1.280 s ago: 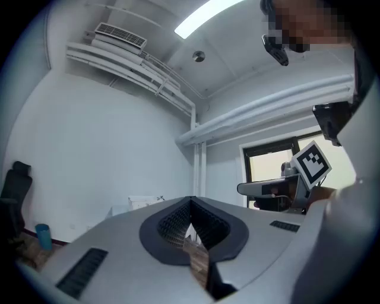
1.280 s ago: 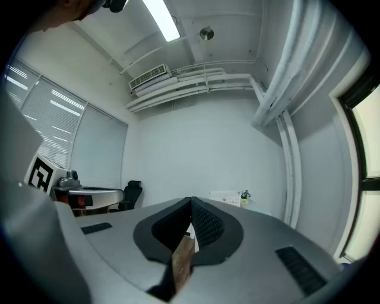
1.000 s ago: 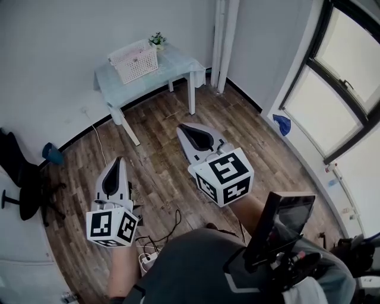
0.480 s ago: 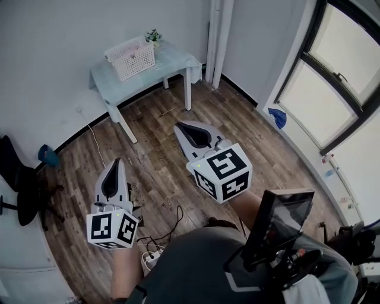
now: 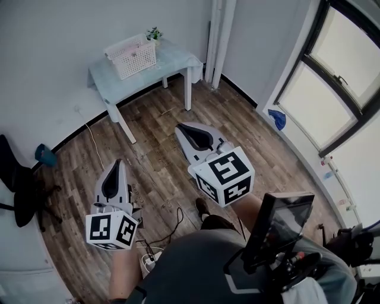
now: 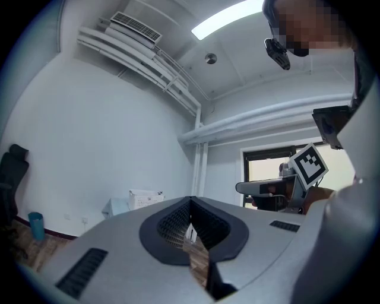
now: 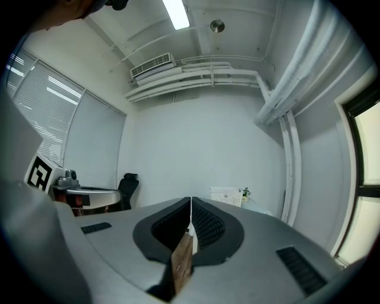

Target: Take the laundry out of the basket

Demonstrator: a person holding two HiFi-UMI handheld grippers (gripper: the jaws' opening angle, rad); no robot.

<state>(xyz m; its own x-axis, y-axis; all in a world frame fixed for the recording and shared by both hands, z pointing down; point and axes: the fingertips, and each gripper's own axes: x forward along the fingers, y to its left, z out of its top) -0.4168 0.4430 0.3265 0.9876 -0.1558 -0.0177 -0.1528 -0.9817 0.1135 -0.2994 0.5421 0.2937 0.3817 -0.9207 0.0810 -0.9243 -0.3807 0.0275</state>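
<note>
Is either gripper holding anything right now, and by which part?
Nothing is held: the left gripper and right gripper both have their jaws together, empty, far from the basket.

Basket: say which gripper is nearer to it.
Right. The right gripper is held farther forward toward the basket on the table; the left gripper sits farther back. Neither touches it.

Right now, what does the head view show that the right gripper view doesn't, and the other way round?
Only the head view: the cables on the floor, the blue cloth and the blue bucket. Only the right gripper view: the ceiling light, air conditioner and blinds. Both: the white basket on the table, the plant beside it and the black chair.
</note>
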